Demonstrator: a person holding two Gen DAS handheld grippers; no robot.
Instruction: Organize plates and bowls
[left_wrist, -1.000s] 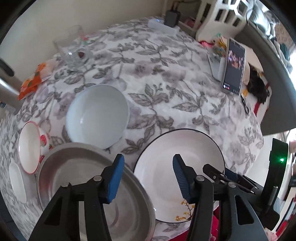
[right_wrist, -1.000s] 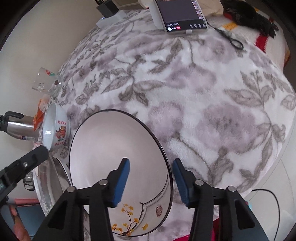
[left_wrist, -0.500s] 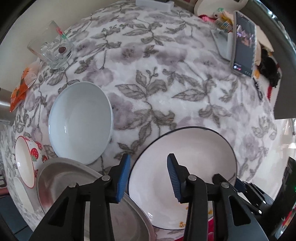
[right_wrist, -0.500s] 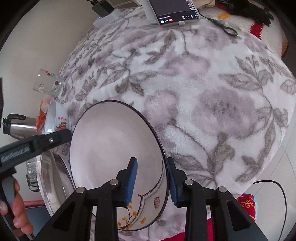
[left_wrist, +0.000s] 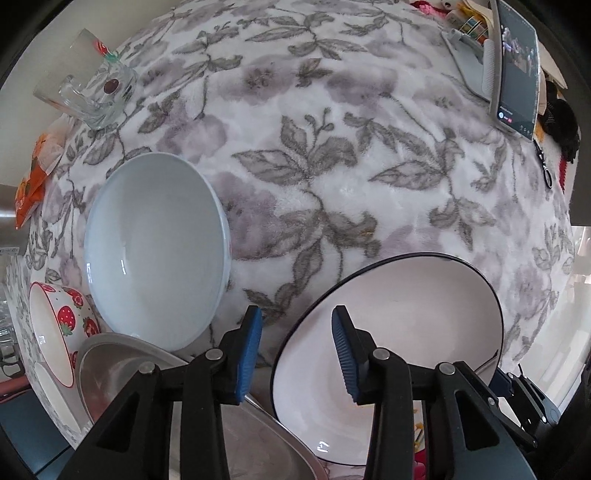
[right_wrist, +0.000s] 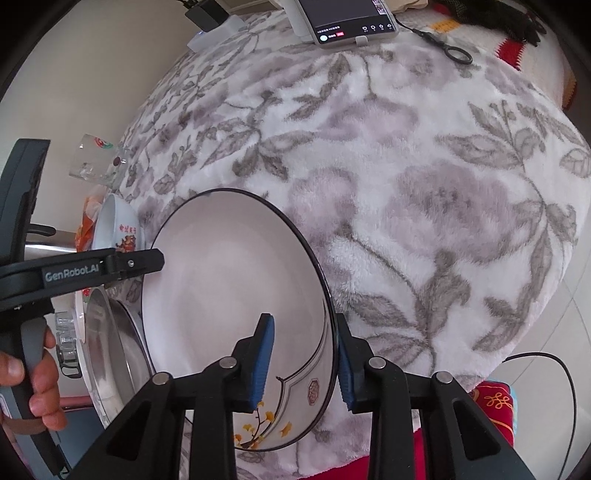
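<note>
Both jaws have just been closing: right gripper pinches black-rimmed plate, left gripper straddles its rim unpressed; nothing is stacked yet

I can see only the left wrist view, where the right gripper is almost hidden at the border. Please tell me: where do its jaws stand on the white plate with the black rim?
Observer: The right gripper has just been closing. The rim of the white plate with a black rim is between its jaws, one blue pad inside and one outside, and they appear to grip it.
Operator: Is something painted on that side of the plate?
Observer: Yes, yellow flowers and a small red seal, right beside the jaws.
Operator: Does anything lie past the table's edge on that side?
Observer: A thin black cable curves there.
</note>
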